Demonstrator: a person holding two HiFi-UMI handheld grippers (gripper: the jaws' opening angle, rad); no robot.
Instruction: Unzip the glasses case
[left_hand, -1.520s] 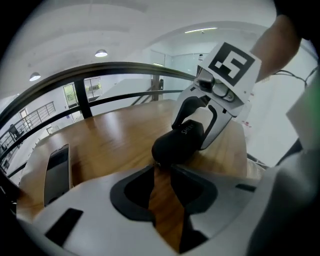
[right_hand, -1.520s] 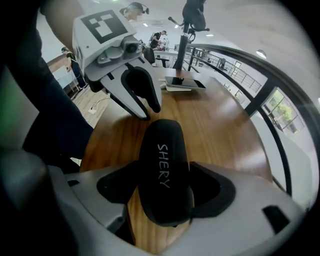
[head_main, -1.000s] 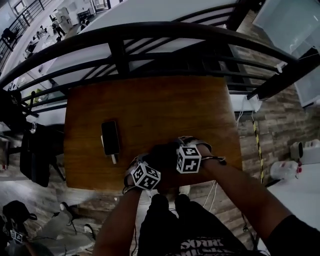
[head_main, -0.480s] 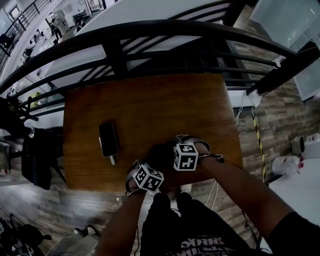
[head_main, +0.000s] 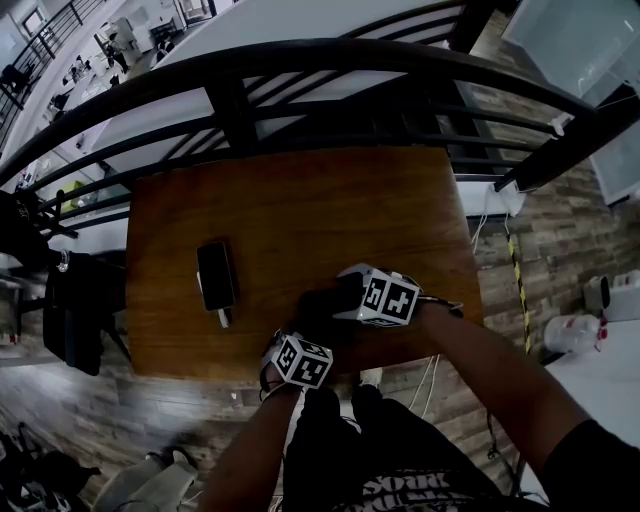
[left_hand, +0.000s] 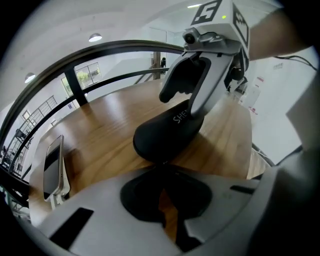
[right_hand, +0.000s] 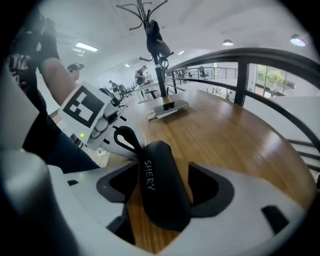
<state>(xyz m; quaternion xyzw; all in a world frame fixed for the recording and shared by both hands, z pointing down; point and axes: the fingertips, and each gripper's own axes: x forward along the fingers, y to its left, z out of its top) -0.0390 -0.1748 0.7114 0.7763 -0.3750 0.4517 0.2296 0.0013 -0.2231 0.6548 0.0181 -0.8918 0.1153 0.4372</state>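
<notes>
Case pinned, zip about to be drawn

On the table (head_main: 300, 200), the right gripper (right_hand: 162, 197) clamps the case (right_hand: 159, 185) across its middle. The left gripper (left_hand: 164, 202) is nearly closed at the case's end, apparently pinching the pull (left_hand: 163, 164), though it is dark there. No opening shows in the case yet. The next step is probably a steady draw along the seam while the right gripper holds the case still.

Head view dim and underexposed; gripper views brighter, ceiling-lit, fisheye-warped, with blurred near edges
</notes>
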